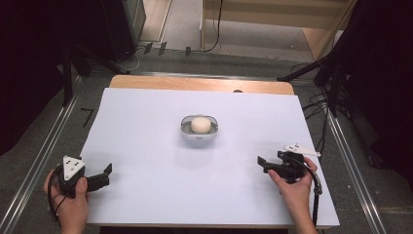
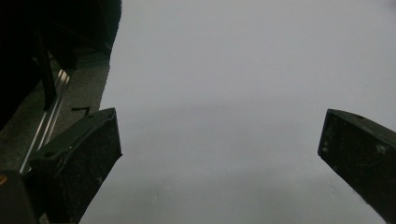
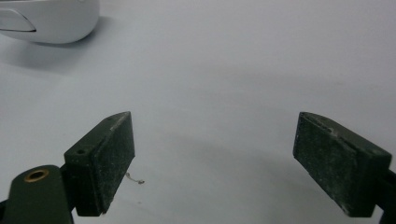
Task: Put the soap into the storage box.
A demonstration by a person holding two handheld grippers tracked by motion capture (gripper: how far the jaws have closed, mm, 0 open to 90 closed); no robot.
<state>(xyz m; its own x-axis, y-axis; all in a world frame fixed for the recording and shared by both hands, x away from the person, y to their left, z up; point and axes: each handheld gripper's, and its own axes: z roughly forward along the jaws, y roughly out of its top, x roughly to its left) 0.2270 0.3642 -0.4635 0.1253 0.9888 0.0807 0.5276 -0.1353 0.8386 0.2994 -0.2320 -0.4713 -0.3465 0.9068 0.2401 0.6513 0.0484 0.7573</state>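
A small white-grey bowl (image 1: 199, 131) holding a cream round ball (image 1: 200, 125) sits at the middle of the white table sheet (image 1: 146, 195). My left gripper (image 1: 108, 171) rests at the sheet's near left edge in a hand, its jaws wide apart over bare sheet (image 2: 219, 135) with nothing between them. My right gripper (image 1: 262, 163) is held at the near right, pointing left, well short of the bowl. Its jaws stand apart (image 3: 212, 158) with only bare sheet between them. The bowl's rim (image 3: 51, 23) shows at the top left of the right gripper view.
The wooden table edge (image 1: 199, 84) runs along the far side. Metal rails (image 1: 46, 156) flank the table left and right. Cables and dark stands (image 1: 331, 73) lie on the floor beyond the right side.
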